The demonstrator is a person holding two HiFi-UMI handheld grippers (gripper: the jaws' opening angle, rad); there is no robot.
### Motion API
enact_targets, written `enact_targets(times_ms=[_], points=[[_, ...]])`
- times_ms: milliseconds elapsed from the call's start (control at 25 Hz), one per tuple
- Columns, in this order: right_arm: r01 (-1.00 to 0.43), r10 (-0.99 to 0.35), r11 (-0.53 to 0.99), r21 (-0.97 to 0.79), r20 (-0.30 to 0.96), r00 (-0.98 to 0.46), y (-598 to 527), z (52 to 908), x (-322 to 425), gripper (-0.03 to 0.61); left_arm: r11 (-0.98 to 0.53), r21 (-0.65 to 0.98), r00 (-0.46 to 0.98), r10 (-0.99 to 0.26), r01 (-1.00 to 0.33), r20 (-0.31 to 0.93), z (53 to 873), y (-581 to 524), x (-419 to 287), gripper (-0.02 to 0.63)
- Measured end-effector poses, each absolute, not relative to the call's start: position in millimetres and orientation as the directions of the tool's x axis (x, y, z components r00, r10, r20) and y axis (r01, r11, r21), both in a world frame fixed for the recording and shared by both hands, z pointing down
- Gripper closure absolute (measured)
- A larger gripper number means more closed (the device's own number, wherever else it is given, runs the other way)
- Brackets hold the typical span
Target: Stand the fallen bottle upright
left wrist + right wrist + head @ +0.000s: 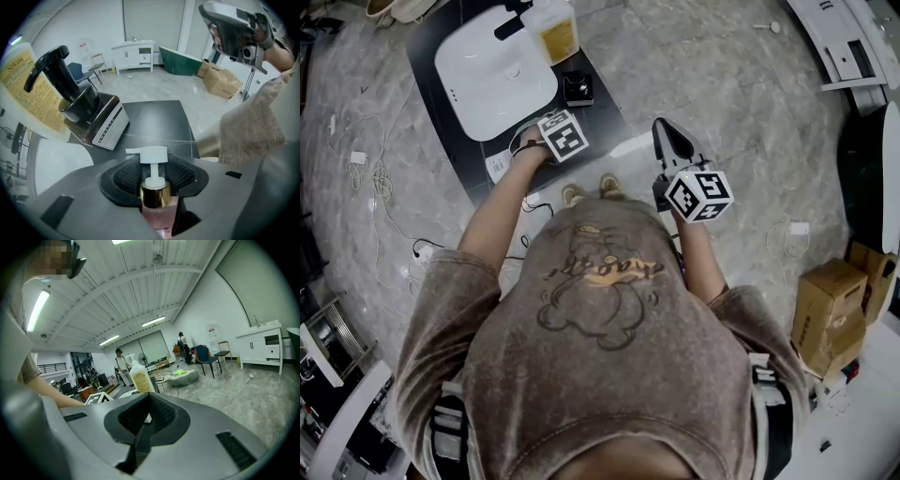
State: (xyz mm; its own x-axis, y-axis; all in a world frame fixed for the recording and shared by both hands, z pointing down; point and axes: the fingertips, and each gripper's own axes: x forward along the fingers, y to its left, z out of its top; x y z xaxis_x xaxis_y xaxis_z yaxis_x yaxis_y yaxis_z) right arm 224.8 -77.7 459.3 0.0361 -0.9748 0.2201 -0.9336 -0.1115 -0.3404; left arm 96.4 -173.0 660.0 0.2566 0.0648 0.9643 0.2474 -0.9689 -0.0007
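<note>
Bottle [156, 197], pink with a gold collar and a white pump, is gripped by the fingers of the left gripper [157, 176] at the near edge of the dark surface [154, 117]. It is judged to be lying with its pump toward the far edge. The hold should be kept firm and the base swung down onto bare surface, clear of the white basin [56, 164] and the dark jar [101, 124]. Release is best left until the base sits flat. The right gripper [146, 416] is held beyond the surface's right edge, fingers closed on nothing. A marble floor [722, 84] and cardboard boxes [834, 309] are seen around.
</note>
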Motion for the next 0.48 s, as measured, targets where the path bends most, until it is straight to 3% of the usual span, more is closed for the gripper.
enact_targets(times_ms=[480], points=[[-0.935,-0.974,-0.114,-0.337,0.221,0.039,-76.4,457.9,229.1,0.581,-0.963,-0.061,0.326,0.028,0.261,0.945,646.3,-165.7,93.5,0.431]])
